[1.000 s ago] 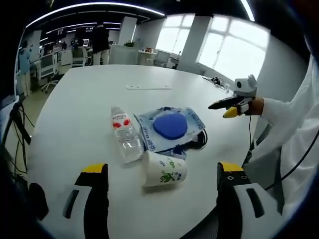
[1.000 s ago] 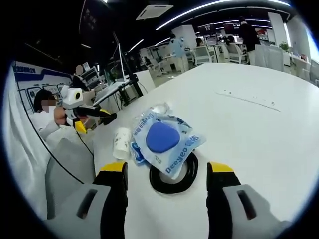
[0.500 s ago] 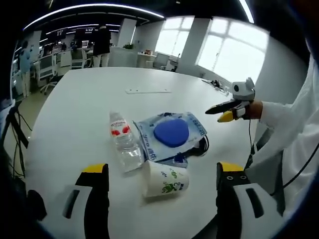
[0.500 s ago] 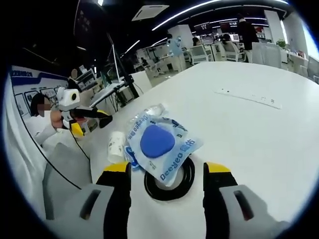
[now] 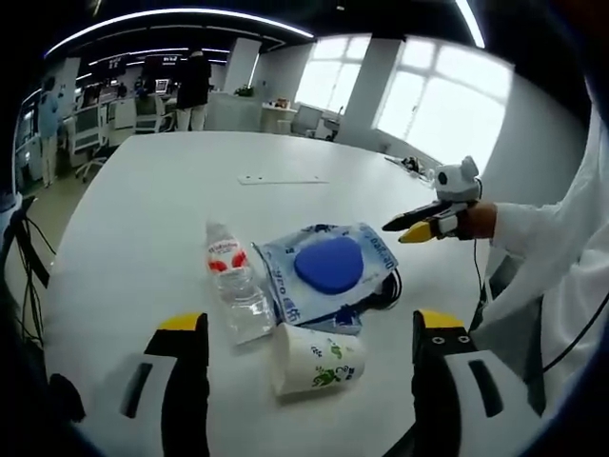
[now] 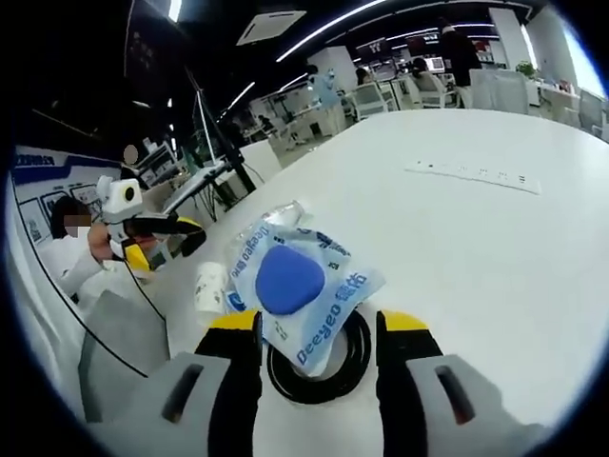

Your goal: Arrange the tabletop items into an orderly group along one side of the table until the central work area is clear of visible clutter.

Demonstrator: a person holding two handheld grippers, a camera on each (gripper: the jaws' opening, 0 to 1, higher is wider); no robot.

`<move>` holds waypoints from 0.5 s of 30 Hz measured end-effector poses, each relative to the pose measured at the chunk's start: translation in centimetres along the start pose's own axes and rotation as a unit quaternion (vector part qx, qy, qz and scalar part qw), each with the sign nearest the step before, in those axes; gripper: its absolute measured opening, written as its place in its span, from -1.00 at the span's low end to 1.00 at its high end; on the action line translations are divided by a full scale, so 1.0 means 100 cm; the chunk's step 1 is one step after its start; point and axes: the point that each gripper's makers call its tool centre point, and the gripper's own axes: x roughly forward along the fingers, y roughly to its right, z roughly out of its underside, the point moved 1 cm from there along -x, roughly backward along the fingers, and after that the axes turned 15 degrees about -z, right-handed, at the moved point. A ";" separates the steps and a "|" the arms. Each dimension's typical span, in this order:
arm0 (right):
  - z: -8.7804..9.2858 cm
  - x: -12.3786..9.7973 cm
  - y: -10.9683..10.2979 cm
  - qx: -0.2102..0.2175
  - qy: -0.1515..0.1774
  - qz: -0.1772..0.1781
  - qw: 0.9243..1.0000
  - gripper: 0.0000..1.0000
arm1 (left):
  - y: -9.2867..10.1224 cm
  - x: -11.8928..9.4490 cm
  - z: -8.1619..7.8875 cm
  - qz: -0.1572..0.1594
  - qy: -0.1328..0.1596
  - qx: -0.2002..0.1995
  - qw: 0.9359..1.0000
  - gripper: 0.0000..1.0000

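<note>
On the white table (image 5: 143, 219) lies a cluster of items. A clear water bottle (image 5: 235, 281) with a red label lies on its side. Beside it is a blue-and-white packet (image 5: 328, 267) resting on a black ring (image 5: 385, 286), and a printed paper cup (image 5: 317, 360) lies tipped over nearest me. My left gripper (image 5: 309, 322) is open, short of the cup. My right gripper (image 6: 319, 324) is open, its jaws either side of the black ring (image 6: 352, 352) under the packet (image 6: 295, 286). The cup (image 6: 209, 286) and bottle (image 6: 285, 214) lie beyond. The right gripper (image 5: 400, 228) hovers by the packet's right side.
A flat white strip (image 5: 283, 178) lies farther across the table, also at the strip (image 6: 473, 173). A white sleeve (image 5: 552, 257) holds the right gripper. The left gripper (image 6: 186, 238) hangs off the table's near edge. Desks, chairs and people stand far behind.
My right gripper has moved in toward the packet, so the black ring now lies between its jaws. The items have not moved; the left view has shifted only slightly.
</note>
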 end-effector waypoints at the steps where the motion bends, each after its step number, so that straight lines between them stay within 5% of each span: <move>1: 0.000 0.001 0.001 0.002 0.000 0.000 1.000 -0.12 | 0.000 0.001 0.000 0.000 0.000 0.000 1.000 0.81; 15: 0.005 0.017 0.015 0.030 0.003 0.003 1.000 -0.39 | -0.002 0.011 -0.002 0.006 -0.003 -0.004 1.000 0.78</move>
